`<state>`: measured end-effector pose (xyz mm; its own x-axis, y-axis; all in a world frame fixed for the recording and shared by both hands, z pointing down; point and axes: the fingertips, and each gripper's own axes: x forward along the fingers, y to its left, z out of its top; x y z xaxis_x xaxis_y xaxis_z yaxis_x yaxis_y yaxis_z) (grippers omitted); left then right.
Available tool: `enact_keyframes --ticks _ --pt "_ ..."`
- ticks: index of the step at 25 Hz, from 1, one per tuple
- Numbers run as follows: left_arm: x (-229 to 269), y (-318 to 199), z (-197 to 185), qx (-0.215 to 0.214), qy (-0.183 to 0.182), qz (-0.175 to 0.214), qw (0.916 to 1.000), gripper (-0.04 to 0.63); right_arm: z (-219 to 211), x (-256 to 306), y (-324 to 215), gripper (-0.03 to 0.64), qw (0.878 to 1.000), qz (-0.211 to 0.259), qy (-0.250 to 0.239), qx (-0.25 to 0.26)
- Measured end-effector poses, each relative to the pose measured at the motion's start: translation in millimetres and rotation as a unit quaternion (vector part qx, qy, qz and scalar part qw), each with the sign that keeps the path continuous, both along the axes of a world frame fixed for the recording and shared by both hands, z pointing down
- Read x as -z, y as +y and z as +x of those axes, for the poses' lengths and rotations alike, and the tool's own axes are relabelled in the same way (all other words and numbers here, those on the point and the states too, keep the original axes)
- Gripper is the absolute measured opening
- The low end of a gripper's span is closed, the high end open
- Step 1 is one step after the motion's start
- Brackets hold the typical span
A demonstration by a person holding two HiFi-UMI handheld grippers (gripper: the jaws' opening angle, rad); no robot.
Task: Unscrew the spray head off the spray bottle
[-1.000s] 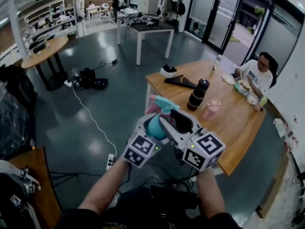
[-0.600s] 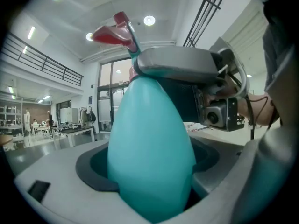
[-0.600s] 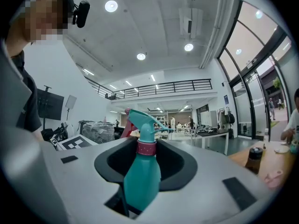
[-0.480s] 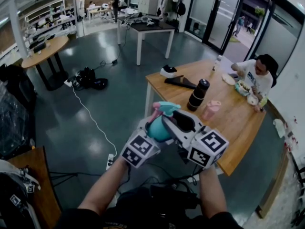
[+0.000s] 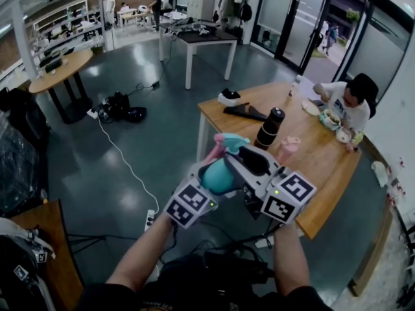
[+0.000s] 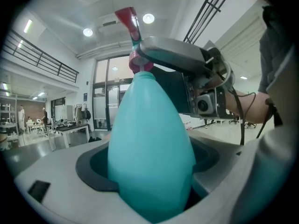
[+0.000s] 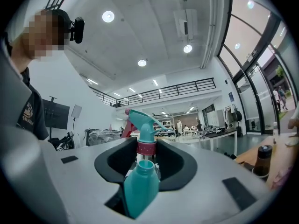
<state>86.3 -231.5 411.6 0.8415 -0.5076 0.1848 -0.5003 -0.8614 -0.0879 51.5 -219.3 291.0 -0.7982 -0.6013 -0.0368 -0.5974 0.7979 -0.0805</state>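
Note:
A teal spray bottle (image 5: 217,177) is held in mid-air in front of me, tilted away from me, with my left gripper (image 5: 209,181) shut on its body (image 6: 149,148). My right gripper (image 5: 241,159) comes in from the right, and its jaws have just been closing on the pink collar (image 7: 145,147) of the spray head (image 7: 142,122). In the right gripper view the bottle's open neck (image 7: 142,164) shows just below the collar. The red trigger (image 6: 128,20) points away from the bottle.
A wooden table (image 5: 311,173) stands ahead on the right with a black flask (image 5: 269,128), a pink cup (image 5: 286,149) and a seated person (image 5: 347,102) at its far end. A white cable and power strip (image 5: 150,219) lie on the floor to the left.
Both grippers and the bottle have drifted a little up and to the right. The spray head now sits slightly higher against the table edge.

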Motion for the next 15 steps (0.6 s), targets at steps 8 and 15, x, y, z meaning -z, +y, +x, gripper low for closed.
enact_keyframes --ticks 8,15 --pt "-8.8 -3.2 -4.4 0.016 -0.011 -0.007 0.9998 0.436 5.6 15.0 -1.2 0.138 1.0 0.012 -0.021 -0.01" --pt "-22.4 -7.6 -7.7 0.026 -0.03 -0.014 0.9991 0.436 9.7 26.5 -2.7 0.138 0.999 0.026 -0.03 -0.017"
